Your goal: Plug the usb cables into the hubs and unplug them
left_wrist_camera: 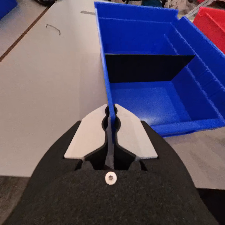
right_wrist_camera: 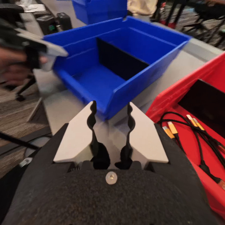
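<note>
The usb cables are thin black cords with glossy orange-gold plug housings and silver metal tips, lying loosely tangled on the floor of the red bin. The left gripper pinches the smooth side wall of the blue bin, a plastic bin split by a flat black divider. The right gripper hangs with fingers spread wide, holding nothing, above the grey table.
</note>
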Tool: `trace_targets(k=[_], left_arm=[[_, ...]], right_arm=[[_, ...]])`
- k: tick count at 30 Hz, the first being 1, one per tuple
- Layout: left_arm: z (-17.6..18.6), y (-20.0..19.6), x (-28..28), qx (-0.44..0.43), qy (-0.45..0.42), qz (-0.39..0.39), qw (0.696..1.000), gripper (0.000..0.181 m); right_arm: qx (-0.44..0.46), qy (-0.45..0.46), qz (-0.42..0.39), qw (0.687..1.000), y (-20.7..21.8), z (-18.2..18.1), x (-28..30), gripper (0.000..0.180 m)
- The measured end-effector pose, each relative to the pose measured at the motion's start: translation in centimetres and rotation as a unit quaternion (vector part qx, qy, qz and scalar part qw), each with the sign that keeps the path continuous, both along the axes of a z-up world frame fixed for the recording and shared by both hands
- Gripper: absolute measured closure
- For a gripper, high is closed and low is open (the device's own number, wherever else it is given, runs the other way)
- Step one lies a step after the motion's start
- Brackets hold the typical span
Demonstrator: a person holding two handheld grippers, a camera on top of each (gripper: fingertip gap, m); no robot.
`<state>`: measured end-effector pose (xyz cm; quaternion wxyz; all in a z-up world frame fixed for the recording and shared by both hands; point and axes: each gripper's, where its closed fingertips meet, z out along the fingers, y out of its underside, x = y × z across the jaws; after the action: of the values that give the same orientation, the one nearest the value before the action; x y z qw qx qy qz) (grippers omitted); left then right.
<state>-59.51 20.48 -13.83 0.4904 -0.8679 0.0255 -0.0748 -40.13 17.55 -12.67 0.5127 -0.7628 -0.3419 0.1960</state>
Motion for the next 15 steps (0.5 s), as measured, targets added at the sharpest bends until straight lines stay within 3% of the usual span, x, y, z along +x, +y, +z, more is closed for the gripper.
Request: trace_targets(k=[8,10,12,15], left_arm=[[-0.1,-6.1,2.1,0.005,0.021,0.077,0.997,0.175],[-0.1,-6.9,2.0,0.007,0.034,0.095,0.995,0.176],[0.0,-7.6,1.9,0.009,0.036,0.104,0.994,0.176],[0.0,-8.6,1.9,0.012,0.049,0.11,0.993,0.176]], right_arm=[[-0.021,0.013,-0.084,0.996,1.6,-0.6,-1.2,0.126],[-0.041,0.016,-0.099,0.994,1.8,-0.6,-1.1,0.137],[-0.069,0.03,-0.122,0.99,2.2,-0.5,-0.3,0.162],[-0.084,0.035,-0.115,0.989,2.0,-0.5,-0.4,0.167]])
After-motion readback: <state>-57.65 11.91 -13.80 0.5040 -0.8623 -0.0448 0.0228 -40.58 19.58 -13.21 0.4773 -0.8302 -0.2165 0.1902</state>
